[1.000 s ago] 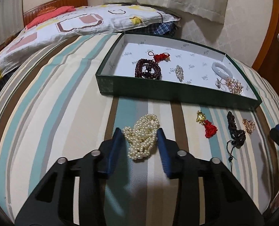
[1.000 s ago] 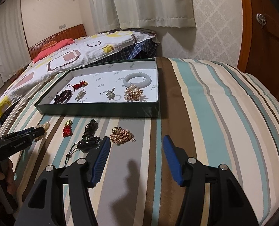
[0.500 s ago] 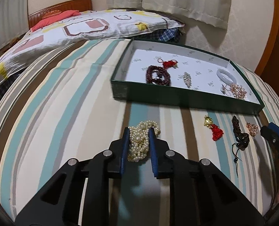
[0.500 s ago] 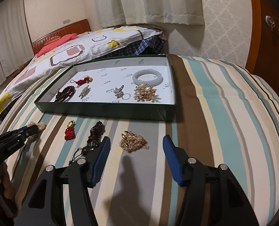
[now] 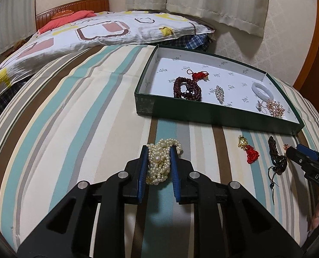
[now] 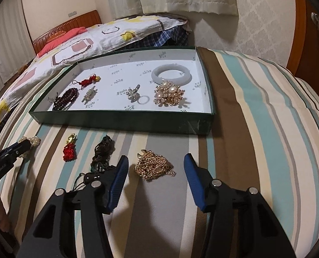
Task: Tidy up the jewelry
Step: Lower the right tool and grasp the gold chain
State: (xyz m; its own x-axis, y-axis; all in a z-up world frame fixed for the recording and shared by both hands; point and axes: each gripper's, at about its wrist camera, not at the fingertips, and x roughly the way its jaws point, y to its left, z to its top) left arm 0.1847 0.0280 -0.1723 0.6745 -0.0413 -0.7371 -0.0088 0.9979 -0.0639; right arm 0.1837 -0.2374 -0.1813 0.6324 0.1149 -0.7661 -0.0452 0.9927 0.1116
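Observation:
My left gripper (image 5: 159,150) is shut on a white pearl necklace (image 5: 159,161) just above the striped bed cover. The green tray (image 5: 213,116) lies ahead to the right and holds a dark red bead bracelet (image 5: 187,88), a red tassel charm (image 5: 199,75), a brooch (image 5: 219,91), a white bangle (image 5: 263,90) and a gold pearl cluster (image 5: 274,108). My right gripper (image 6: 156,165) is open, its jaws on either side of a gold chain (image 6: 154,167) on the cover. A gold-and-red charm (image 6: 69,149) and a dark cord bracelet (image 6: 102,152) lie to its left.
A patterned pillow (image 5: 84,32) and wooden headboard (image 5: 73,6) are at the back left. Curtains (image 5: 213,2) hang behind the tray. A wooden door (image 6: 310,34) stands at the right. The bed cover (image 5: 73,129) falls away at the left and right edges.
My left gripper has closed on the pearl necklace and lifted and pulled back slightly. My right gripper has moved right, so the gold chain now sits between its open jaws.

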